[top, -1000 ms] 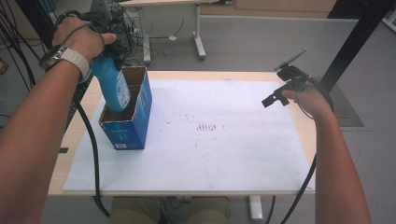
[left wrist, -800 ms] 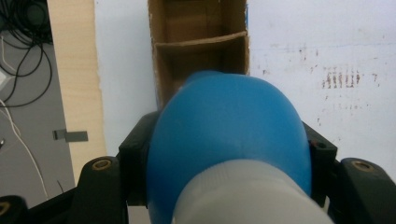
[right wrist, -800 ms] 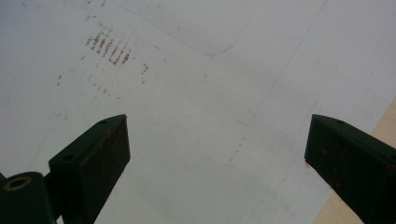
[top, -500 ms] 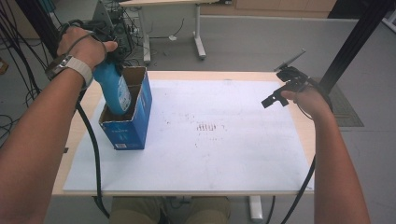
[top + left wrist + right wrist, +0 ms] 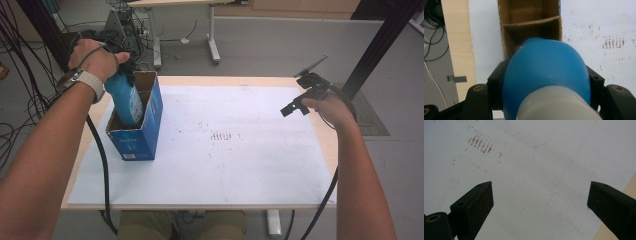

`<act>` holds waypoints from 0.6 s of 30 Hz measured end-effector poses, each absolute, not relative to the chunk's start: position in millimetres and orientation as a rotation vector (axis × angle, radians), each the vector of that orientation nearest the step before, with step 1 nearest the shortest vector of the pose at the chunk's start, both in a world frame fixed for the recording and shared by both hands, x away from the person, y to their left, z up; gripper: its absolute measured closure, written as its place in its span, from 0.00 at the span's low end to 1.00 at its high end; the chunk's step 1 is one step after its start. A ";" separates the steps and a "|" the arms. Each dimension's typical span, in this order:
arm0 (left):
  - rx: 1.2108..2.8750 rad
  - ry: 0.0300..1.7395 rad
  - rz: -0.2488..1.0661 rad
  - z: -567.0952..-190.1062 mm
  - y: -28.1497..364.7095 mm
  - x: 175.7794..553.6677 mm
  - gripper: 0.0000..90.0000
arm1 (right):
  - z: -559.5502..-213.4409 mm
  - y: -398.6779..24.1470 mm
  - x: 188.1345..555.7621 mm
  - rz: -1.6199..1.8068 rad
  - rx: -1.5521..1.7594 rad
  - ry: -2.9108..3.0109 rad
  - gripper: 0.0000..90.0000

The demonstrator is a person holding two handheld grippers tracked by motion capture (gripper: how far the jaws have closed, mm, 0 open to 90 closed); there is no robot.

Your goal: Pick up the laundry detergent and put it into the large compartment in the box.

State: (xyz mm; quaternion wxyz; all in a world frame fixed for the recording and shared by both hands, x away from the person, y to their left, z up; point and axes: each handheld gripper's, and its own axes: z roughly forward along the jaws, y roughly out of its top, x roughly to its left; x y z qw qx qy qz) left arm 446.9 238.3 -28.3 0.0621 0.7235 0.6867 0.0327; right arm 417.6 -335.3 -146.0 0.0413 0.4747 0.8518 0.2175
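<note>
Looking down from the high view, the left hand-held gripper [image 5: 121, 70] clamps the top of a blue bottle [image 5: 125, 100], which hangs directly below it, tilted, with its lower end inside the open cardboard box [image 5: 142, 135]. That box stands on the white sheet [image 5: 225, 165] covering the counter [image 5: 320, 150], just beneath this hand-held gripper. Across the counter, well apart from the box, the right hand-held gripper [image 5: 295, 106] hangs over the sheet's far right part with nothing in it.

From the left gripper view, the bottle [image 5: 546, 72] sits squarely between the two black jaws, its white cap nearest the camera and its blue shoulder pressed on both sides. Ahead of the jaws, the box [image 5: 531, 27] shows a cardboard divider; the bottle's far end enters the nearer compartment.

From the right gripper view, the right hand-held gripper [image 5: 540, 197] stands wide apart, empty, over the stained sheet [image 5: 531, 165]. Bare counter [image 5: 629, 185] wood shows beyond its right-hand jaw.
</note>
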 end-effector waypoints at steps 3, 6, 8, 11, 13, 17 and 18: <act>2.191 2.078 0.089 -31.7 238.5 448.5 0.42 | -146.2 -335.3 417.7 0.664 1.455 2.608 0.07; 2.196 2.076 0.083 -38.4 238.0 450.1 0.42 | -146.5 -334.7 418.2 0.662 1.455 2.609 0.07; 2.197 2.071 0.085 -41.4 238.3 450.0 0.42 | -146.8 -334.3 418.4 0.662 1.453 2.610 0.07; 2.194 2.063 0.104 -46.1 238.5 448.4 0.42 | -147.6 -334.0 418.5 0.659 1.456 2.611 0.07; 2.196 2.063 0.102 -47.7 238.8 448.9 0.42 | -147.9 -334.3 418.5 0.661 1.458 2.611 0.07; 2.197 2.066 0.099 -55.8 240.3 449.6 0.42 | -148.6 -334.5 418.2 0.658 1.462 2.610 0.07; 2.196 2.064 0.096 -57.5 241.4 449.8 0.42 | -148.5 -334.6 418.1 0.658 1.461 2.610 0.07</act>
